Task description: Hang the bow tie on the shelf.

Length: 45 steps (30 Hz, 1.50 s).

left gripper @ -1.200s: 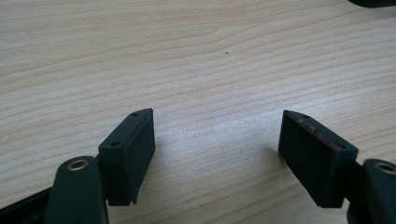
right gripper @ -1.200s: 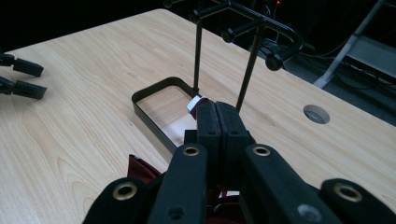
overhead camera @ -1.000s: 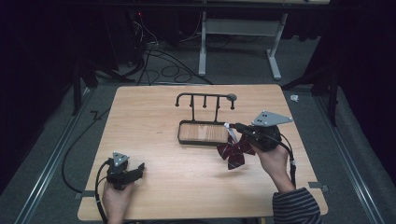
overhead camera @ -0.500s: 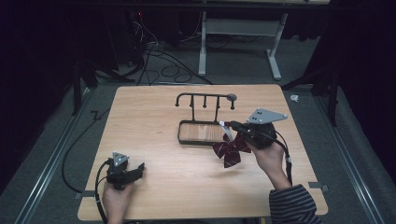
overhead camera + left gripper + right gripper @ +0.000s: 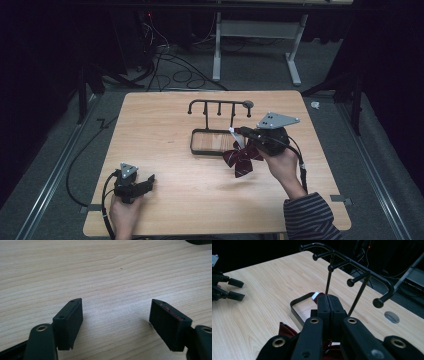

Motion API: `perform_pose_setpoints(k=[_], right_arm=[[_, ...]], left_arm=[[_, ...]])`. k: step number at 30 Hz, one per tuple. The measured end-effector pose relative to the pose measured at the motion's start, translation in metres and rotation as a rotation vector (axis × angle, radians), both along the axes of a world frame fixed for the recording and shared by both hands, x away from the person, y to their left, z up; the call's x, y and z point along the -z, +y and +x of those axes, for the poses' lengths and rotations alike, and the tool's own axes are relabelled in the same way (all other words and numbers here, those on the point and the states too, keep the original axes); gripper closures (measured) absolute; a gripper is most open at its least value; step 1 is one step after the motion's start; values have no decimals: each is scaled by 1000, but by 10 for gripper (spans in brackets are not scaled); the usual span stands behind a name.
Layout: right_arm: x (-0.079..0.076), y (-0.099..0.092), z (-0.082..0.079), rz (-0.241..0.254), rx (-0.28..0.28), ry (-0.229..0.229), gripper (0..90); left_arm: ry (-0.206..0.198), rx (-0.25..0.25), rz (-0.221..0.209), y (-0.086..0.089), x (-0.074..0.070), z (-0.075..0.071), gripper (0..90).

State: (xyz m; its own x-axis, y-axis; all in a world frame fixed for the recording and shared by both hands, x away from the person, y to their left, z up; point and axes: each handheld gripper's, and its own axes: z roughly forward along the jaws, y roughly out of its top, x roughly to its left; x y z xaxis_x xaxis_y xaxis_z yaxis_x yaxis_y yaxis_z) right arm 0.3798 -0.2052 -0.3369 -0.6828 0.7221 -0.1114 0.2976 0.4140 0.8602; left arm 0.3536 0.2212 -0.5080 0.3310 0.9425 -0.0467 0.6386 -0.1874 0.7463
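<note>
a: right gripper (image 5: 239,134) fingers (image 5: 328,305) clamped on the bow tie (image 5: 242,161), which hangs below them, off the worktop (image 5: 165,125).
b: progress?
a: picked up, not hung. rack (image 5: 218,106) pegs just beyond the fingers. left gripper (image 5: 148,182) fingers (image 5: 68,322) apart, empty, idle.

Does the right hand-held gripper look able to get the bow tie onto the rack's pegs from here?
Probably yes: the right hand-held gripper holds the bow tie beside the rack, with nothing between them.
</note>
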Motion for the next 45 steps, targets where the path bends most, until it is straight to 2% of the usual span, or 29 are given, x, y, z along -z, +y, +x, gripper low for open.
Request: perform_pose_setpoints(k=[19,37,45], right_arm=[[-5,13,14,3,-16,11,900],[-11,30,27,-17,-36,10,900],[-12,36,35,-8,-40,28,900]], left_arm=[[-1,-1,-3,0,0,0,273],[1,0,-7,1,0,0,273],[1,0,-6,1,0,0,273]])
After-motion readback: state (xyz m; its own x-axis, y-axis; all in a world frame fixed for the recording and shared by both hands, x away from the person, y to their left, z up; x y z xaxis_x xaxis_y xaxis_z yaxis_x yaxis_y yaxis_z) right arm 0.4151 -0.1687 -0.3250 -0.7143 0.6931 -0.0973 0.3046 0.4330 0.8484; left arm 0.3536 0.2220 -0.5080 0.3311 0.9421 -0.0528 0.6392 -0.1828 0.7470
